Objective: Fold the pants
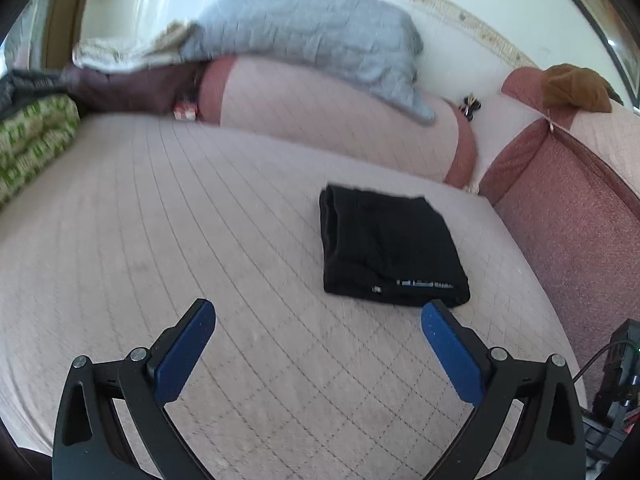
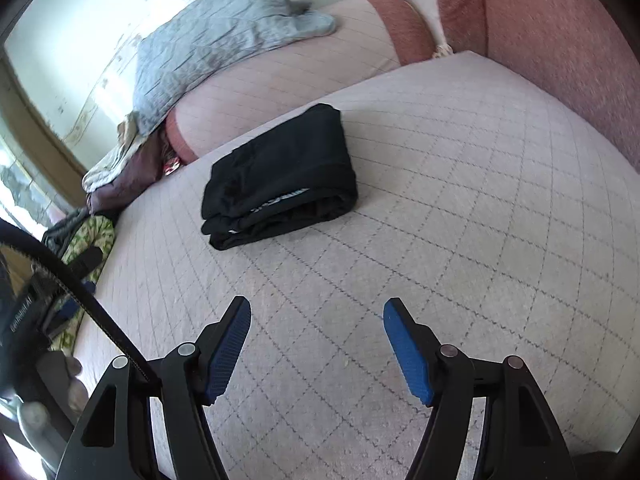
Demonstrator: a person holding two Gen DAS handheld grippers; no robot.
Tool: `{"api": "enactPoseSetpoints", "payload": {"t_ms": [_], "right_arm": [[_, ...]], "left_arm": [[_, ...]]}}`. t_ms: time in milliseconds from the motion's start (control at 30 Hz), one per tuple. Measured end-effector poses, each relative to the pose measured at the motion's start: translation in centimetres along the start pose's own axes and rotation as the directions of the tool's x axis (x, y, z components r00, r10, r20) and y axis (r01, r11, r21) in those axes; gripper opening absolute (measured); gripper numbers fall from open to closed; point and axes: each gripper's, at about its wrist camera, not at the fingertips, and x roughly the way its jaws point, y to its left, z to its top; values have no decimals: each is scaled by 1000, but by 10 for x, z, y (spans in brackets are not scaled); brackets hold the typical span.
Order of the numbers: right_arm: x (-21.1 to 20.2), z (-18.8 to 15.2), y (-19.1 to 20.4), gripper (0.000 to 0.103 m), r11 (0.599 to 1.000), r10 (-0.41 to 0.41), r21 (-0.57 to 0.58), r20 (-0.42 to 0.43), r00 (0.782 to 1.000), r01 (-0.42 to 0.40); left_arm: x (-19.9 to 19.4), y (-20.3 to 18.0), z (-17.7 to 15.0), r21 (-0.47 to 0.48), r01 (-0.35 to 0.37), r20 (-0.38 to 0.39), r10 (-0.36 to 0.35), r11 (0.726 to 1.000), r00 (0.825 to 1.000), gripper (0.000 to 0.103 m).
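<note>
Black pants (image 1: 390, 248) lie folded into a compact rectangle on a pale quilted sofa seat (image 1: 160, 220), well ahead of both claws and touched by neither. The left claw (image 1: 318, 312) hangs above the bare quilting with its blue pads spread wide and nothing between them; the right claw (image 2: 317, 308) is likewise wide open and empty over the seat (image 2: 480, 200).

From the left wrist, the pants sit ahead and to the right, a strip of white lettering on the near edge, with a brown cloth (image 1: 576, 88) on the pink armrest (image 1: 568, 216) and a green patterned cushion (image 1: 32, 144) at the far left. From the right wrist, the pants (image 2: 280, 176) lie ahead and to the left, showing stacked layers along the near edge.

Both views take in a grey quilted blanket (image 1: 304, 32) draped over the rounded backrest (image 1: 340, 128). Only the right wrist view shows a black cable (image 2: 92, 300) crossing its lower left corner.
</note>
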Motion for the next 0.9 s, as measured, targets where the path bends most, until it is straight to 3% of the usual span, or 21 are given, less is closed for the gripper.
{"api": "enactPoseSetpoints", "payload": {"t_ms": [167,333,400,467,500,667,733,800,900], "right_arm": [[15,0,-17,74,994,38,105,-42,998,-33],[24,1,-20,74,990,58,131,-66,996,-49],[24,1,-19,74,991,62,121,-67,996,-53],[24,1,-17,74,993,58,110,-68,996,-50],[24,1,-16,74,993,56,111,-68,996,-48],[26,2,-15,74,991,74,117,-74,995,-65],[28,2,-12,75,991,77,111,-83,994,-68],[29,1,-6,75,994,68,87,-88,994,-60],[27,-2,7,75,1000,21,20,-70,997,-20]], "left_arm": [[35,-18,20,28,1,-62,1,1000,998,103],[95,-42,40,119,-119,-92,130,986,987,103],[127,-44,45,140,-183,-130,201,973,971,103],[152,-44,42,199,-250,-188,288,947,939,103],[158,-41,39,215,-253,-215,298,943,930,103],[136,-19,28,198,-242,-221,284,950,933,103],[109,-3,25,147,-234,-196,260,961,945,103],[82,4,24,98,-236,-144,248,967,958,103],[25,2,20,54,-262,29,261,963,965,103]]}}
